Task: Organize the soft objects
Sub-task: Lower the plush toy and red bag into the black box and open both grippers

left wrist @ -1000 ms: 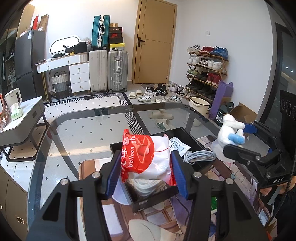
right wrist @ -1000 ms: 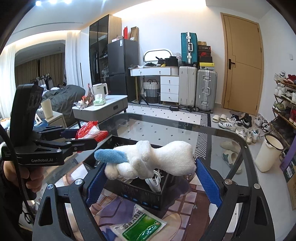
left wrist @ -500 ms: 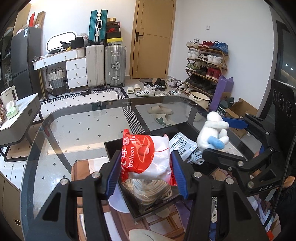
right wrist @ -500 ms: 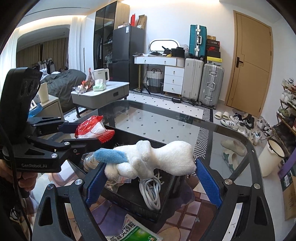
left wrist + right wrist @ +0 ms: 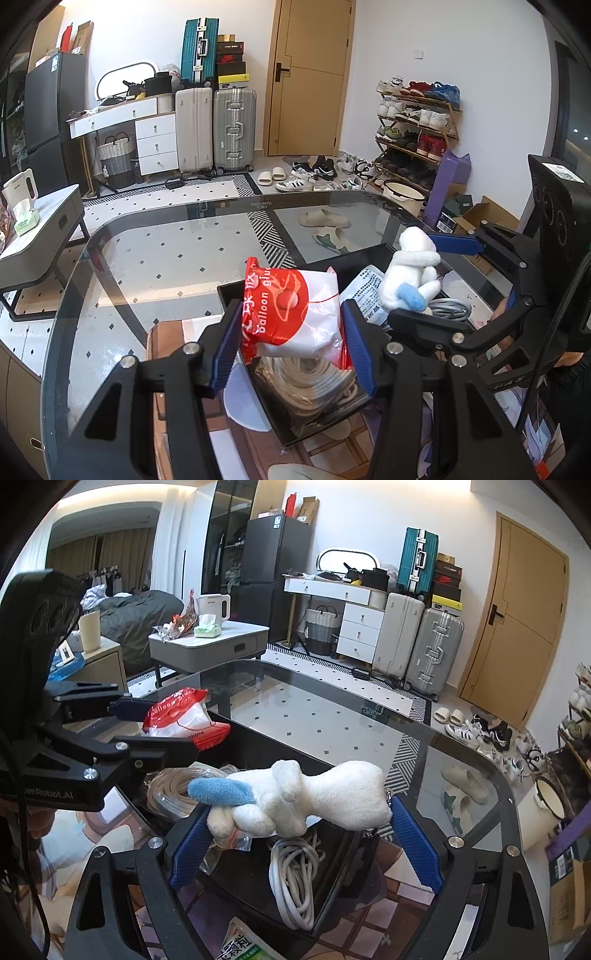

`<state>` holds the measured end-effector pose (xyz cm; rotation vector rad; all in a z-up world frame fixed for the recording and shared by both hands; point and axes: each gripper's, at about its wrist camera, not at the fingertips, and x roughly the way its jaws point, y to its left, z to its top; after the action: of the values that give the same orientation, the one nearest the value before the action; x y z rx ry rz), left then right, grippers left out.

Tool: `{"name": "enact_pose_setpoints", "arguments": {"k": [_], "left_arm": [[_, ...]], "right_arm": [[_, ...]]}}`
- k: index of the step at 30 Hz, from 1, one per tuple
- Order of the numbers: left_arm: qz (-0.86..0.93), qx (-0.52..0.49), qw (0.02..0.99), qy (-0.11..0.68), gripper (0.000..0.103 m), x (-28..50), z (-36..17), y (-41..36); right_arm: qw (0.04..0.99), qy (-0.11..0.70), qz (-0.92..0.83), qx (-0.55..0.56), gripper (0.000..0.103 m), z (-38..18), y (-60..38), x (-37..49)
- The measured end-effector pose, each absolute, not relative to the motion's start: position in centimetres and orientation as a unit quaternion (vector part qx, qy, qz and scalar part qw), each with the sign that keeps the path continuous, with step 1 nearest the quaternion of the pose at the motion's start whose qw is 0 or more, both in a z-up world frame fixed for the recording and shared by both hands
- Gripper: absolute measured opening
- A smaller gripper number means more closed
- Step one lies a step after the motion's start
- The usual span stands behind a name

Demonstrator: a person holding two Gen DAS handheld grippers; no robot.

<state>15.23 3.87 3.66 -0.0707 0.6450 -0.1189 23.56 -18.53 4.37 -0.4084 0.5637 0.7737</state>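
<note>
My left gripper [image 5: 291, 343] is shut on a red and white balloon glue bag [image 5: 291, 314] and holds it above the black bin [image 5: 317, 424]. My right gripper [image 5: 299, 830] is shut on a white plush toy with a blue ear [image 5: 295, 797], also above the bin [image 5: 328, 901]. The plush [image 5: 410, 277] and the right gripper show at the right in the left wrist view. The bag [image 5: 177, 720] and the left gripper show at the left in the right wrist view. Inside the bin lie coiled beige tubing [image 5: 314, 380] and a grey cable [image 5: 295, 878].
The bin stands on a glass table [image 5: 166, 258] over a patterned mat. A green packet [image 5: 240, 945] lies on the table in front of the bin. A printed plastic bag [image 5: 365, 291] lies in the bin's far part. Furniture, suitcases and a shoe rack stand beyond.
Both grippers have moved over the bin and closer together, each still holding its object. The plush now hangs above the bin's right part.
</note>
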Motion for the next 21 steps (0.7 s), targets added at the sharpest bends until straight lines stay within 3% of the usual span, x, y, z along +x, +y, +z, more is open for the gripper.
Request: {"name": "enact_pose_setpoints", "arguments": {"k": [5, 14, 19, 21], "left_arm": [[-0.060, -0.034, 0.946, 0.318, 0.053, 15.3, 3.5, 3.8], [-0.066, -0.023, 0.943, 0.325, 0.059, 15.6, 3.3, 3.0], [-0.075, -0.018, 0.940, 0.331, 0.073, 15.5, 3.5, 2.6], [-0.076, -0.017, 0.942, 0.328, 0.085, 15.1, 3.8, 2.5]], "right_arm": [[0.864, 0.270, 0.376, -0.197, 0.101, 3.9, -18.0, 23.5], [0.872, 0.259, 0.363, -0.200, 0.102, 4.1, -18.5, 22.5], [0.877, 0.256, 0.360, -0.192, 0.102, 4.5, -19.2, 21.8], [0.879, 0.254, 0.356, -0.189, 0.102, 4.6, -19.5, 21.4]]}}
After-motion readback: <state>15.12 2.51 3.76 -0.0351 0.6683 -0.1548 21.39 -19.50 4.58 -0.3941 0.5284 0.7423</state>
